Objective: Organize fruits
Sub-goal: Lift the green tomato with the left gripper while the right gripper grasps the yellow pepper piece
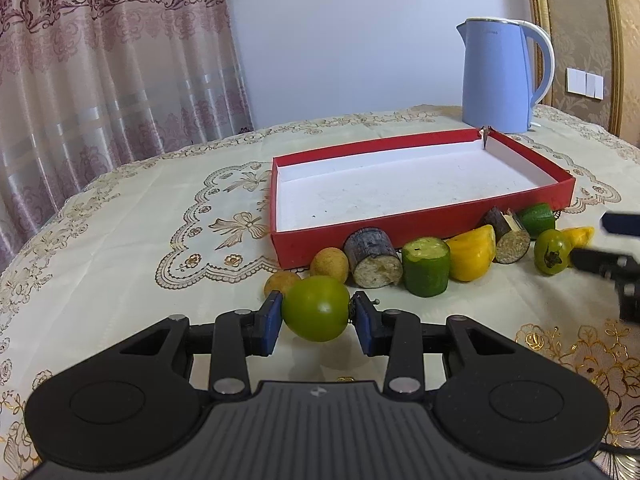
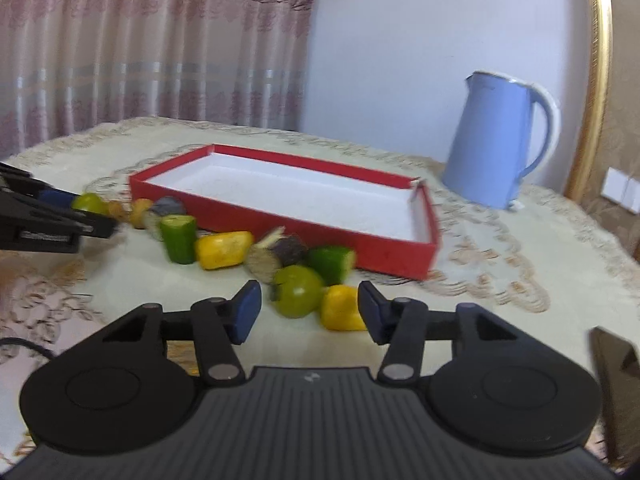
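Fruits lie in a loose row on the surface (image 1: 140, 216) along the near wall of the red tray (image 1: 432, 224), whose white floor holds none of them; the left gripper (image 1: 316, 316) has its blue pads pressed on a green tomato (image 1: 316, 308), which hides part of a small tan fruit (image 1: 280, 282) behind it; the right gripper (image 2: 308, 312) stands partly open, pads touching nothing, with a second green tomato (image 2: 298, 290) and a yellow piece (image 2: 340, 306) between and just ahead of them; the right wrist view is smeared by blur, so the farther fruits there are hard to make out; faint lettering on the blue kettle (image 1: 496, 76) is too small to read.
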`<state>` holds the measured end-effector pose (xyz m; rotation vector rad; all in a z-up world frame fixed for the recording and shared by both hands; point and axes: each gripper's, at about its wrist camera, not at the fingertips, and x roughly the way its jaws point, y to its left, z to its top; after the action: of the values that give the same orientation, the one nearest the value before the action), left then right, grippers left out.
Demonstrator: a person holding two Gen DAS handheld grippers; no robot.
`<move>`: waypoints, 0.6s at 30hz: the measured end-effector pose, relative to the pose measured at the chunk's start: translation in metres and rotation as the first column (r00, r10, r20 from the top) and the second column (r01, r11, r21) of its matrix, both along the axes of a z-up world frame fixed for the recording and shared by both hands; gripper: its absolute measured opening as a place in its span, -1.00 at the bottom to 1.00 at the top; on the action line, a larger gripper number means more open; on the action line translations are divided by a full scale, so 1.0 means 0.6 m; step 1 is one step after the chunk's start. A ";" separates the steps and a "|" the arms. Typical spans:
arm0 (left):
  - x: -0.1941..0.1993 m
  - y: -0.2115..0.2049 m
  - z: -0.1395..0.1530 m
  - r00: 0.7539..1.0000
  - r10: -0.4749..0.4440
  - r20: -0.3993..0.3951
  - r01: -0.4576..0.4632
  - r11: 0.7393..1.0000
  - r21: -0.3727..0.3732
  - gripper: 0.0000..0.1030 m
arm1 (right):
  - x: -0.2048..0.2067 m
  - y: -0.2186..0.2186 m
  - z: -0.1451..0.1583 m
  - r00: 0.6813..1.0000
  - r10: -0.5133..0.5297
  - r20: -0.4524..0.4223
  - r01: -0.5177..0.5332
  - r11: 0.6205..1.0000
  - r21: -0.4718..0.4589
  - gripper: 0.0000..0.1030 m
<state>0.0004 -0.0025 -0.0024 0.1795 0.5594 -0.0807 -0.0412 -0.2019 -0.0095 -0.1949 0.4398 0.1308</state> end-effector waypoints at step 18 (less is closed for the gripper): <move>0.000 -0.009 -0.002 1.000 -0.011 -0.003 0.011 1.000 0.007 -0.28 | 0.044 -0.031 -0.004 0.994 0.041 -0.101 -0.036 0.998 0.048 -0.04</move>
<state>0.0002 -0.0078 -0.0034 0.1895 0.5622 -0.0895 -0.0149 -0.2203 -0.0122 -0.1514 0.5342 0.1893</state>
